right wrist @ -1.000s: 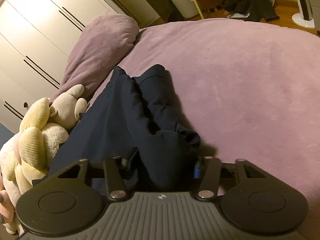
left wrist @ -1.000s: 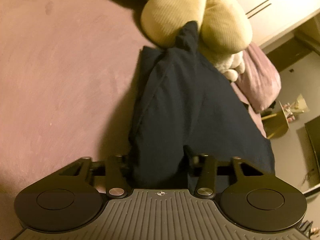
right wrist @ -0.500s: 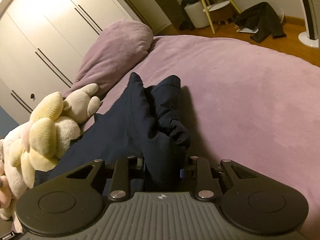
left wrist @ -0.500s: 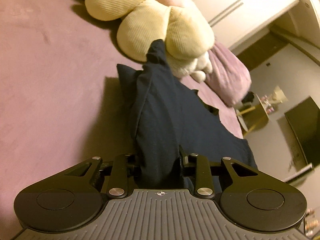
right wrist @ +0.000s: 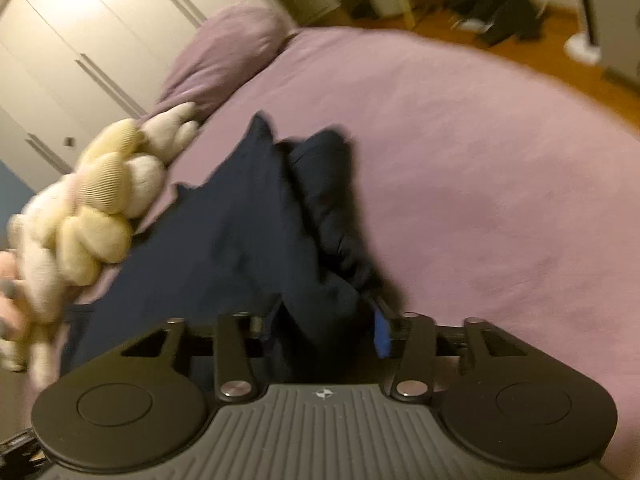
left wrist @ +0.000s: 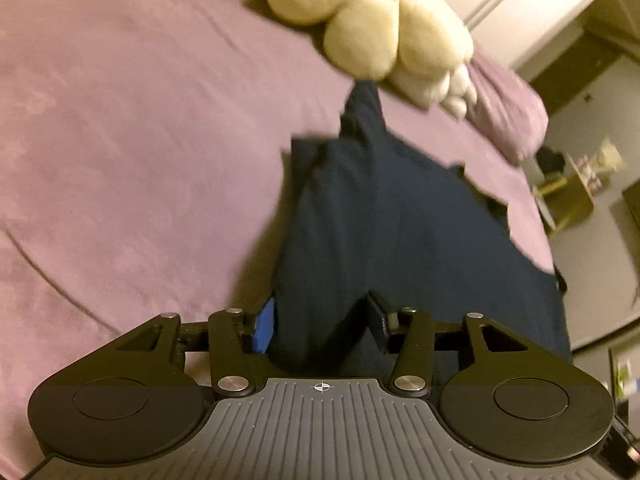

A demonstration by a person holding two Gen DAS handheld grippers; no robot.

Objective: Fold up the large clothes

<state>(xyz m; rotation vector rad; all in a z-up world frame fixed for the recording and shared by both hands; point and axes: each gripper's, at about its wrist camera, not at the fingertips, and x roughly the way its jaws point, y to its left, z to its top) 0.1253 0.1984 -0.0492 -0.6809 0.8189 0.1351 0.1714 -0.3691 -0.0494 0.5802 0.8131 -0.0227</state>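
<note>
On the purple bed (left wrist: pixel 140 140), the navy garment (left wrist: pixel 380 220) lies stretched between your two grippers, its far end just below the plush toy (left wrist: pixel 380 28) near the pillow (right wrist: pixel 232 52). Your left gripper (left wrist: pixel 320 320) has its fingers closed partway onto a bunched fold of the garment; the blue pad (left wrist: pixel 265 326) presses one side and the dark finger the other. Your right gripper (right wrist: pixel 324 324) holds the opposite near corner in the same way, fingers narrowed around a thick gather of cloth. Compared with a second ago, both views have pulled back: the garment's far edge has drawn away from the plush toy, more bare bed shows beyond it, and both frames are motion-blurred. Judge from this that you are dragging the garment toward yourself, probably to lay it flat or bring the near edge over for a fold. Keep both grips even, because a slack side would likely skew the fold line. No brand, label or legible writing appears on the garment or either gripper.
</note>
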